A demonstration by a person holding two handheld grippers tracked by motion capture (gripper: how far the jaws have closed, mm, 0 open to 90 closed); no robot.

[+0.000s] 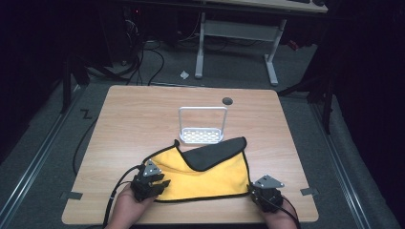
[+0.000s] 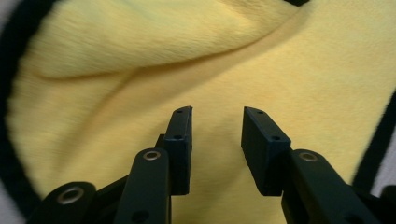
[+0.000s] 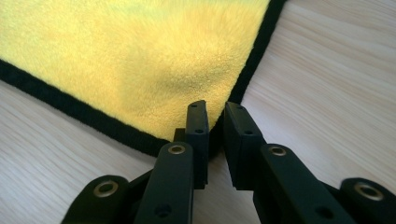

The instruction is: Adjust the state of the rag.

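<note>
- Cloth (image 1: 210,176) of yellow plush with a black hem lies flat at the near edge of the bench (image 1: 143,114), in front of the white wire rack (image 1: 202,125), which serves as my landmark; a far flap is turned over, showing a black underside, so this looks like folding in hand.
- Left gripper (image 1: 152,183) sits over the cloth's corner nearer-left of the rack; its jaws stand apart with only fuzzy pile beneath them (image 2: 217,140), pinching nothing.
- Right gripper (image 1: 266,191) hovers at the corner nearer-right of the rack; its jaws (image 3: 215,135) are narrowly parted around the hemmed tip, and I judge they are not pressing it.
- Both corners are spread wide, probably to keep the sheet smooth.
- Bench top is pale wood grain; the rack is a thin hoop on a perforated base.
</note>
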